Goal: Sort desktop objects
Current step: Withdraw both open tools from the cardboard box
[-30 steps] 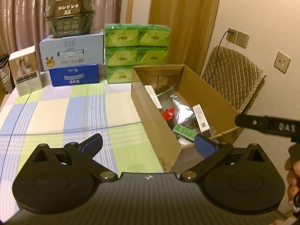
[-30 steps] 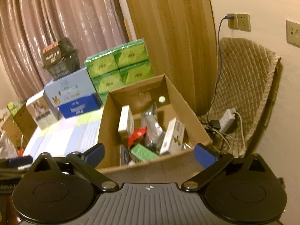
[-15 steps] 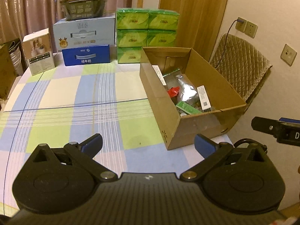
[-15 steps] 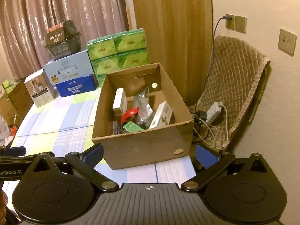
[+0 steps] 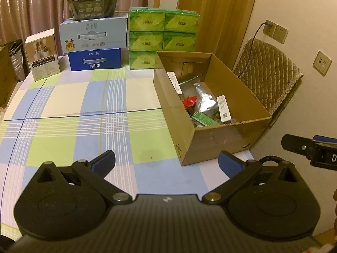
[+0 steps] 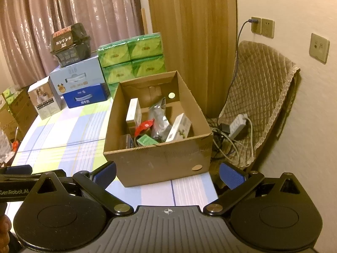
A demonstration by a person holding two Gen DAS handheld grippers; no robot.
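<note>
Claws: I am holding my left claw (image 5: 166,162) and right claw (image 6: 167,172) spread wide, gripping nothing | open brown cardboard box (image 6: 160,162) of sorted packets is sitting on checked-cloth worktop (image 5: 69,113), ahead of both.

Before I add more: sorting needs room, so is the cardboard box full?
Not full. The box holds loose items low inside; its inner walls show above them.
</note>
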